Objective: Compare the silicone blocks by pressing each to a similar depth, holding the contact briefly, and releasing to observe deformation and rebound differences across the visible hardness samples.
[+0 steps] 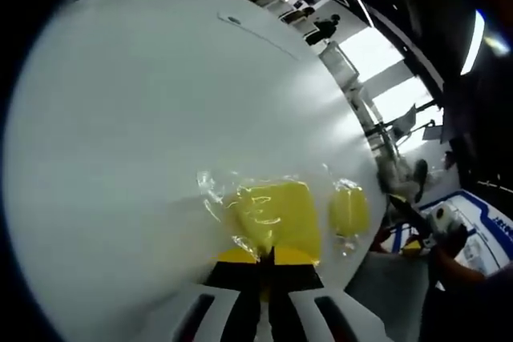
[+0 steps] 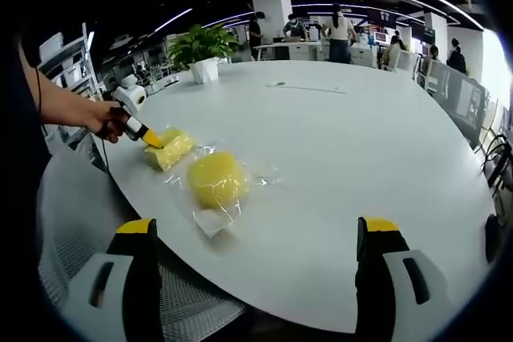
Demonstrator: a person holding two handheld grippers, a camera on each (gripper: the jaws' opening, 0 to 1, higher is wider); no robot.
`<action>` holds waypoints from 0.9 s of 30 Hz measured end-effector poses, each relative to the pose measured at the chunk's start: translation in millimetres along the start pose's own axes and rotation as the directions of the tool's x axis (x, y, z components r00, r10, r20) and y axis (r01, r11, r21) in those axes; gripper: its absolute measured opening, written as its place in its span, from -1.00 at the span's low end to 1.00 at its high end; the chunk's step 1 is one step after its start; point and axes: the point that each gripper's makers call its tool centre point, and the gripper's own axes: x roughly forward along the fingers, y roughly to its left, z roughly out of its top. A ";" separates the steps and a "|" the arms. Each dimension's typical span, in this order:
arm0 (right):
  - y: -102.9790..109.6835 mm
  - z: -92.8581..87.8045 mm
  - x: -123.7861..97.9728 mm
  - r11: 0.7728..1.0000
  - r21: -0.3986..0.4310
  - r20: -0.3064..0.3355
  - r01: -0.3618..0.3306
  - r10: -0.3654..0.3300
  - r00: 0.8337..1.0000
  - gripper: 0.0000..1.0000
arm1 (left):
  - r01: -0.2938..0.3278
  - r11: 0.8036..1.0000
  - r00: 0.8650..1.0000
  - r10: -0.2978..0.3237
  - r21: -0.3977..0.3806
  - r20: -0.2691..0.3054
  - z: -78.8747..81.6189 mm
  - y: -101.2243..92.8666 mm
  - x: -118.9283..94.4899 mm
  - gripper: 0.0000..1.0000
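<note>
Two bagged yellow silicone blocks [image 2: 169, 148] [image 2: 216, 179] on one white table [image 2: 345, 150].

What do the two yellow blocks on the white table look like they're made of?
Square yellow block: probably soft silicone or rubber, matte and opaque, inside a glossy, crinkled clear plastic bag. Rounded yellow block: looks like the same matte stuff, also bagged. Round white table: smooth, semi-gloss, maybe laminate.

Yellow blocks [image 2: 215, 179] (clear wrap) on white table [image 2: 337, 142]; yellow-tipped black tongs [image 2: 260, 234].
</note>
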 end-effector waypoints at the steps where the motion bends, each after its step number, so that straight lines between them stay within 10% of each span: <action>1: 0.0 -0.1 0.0 1.000 0.000 0.000 0.000 0.000 1.000 0.93 | 0.002 1.000 1.000 -0.002 -0.010 0.003 0.1 -0.2 0.0 -1.00; 27: 2.5 7.6 1.0 1.000 -0.010 0.010 -0.006 0.006 1.000 0.93 | 0.067 0.992 0.966 -0.092 0.110 0.240 35.4 -23.6 -28.7 -1.00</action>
